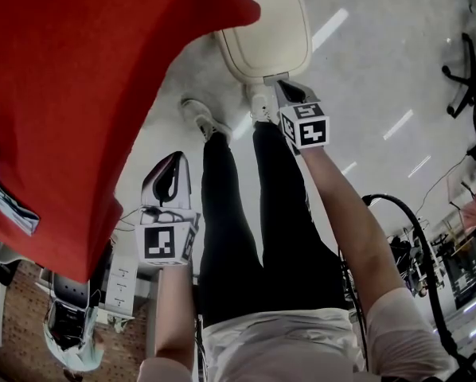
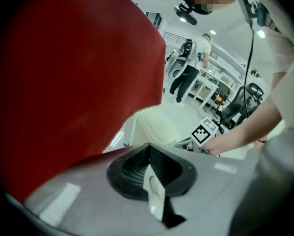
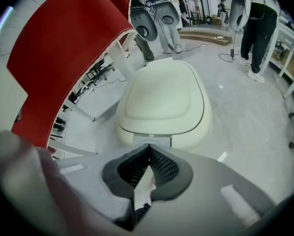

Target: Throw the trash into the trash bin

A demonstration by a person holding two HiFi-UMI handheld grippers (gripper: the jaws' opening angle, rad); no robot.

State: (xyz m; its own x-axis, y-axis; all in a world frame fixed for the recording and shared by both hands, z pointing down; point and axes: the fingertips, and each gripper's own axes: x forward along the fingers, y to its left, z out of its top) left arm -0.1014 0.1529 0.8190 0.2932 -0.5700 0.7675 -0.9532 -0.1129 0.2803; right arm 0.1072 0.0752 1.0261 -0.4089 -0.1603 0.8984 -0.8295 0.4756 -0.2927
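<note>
Trash bin (image 3: pixel 161 100) sits closed; right gripper (image 3: pixel 148 156) pinches a white scrap (image 3: pixel 143 191).

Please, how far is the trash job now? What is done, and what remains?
Done: both tools are shut on trash, the left tool on a white paper strip, the right tool on a crumpled white paper scrap. In hand: the right tool points at the cream plastic trash bin. Left: its lid is closed and both pieces are unreleased.
</note>
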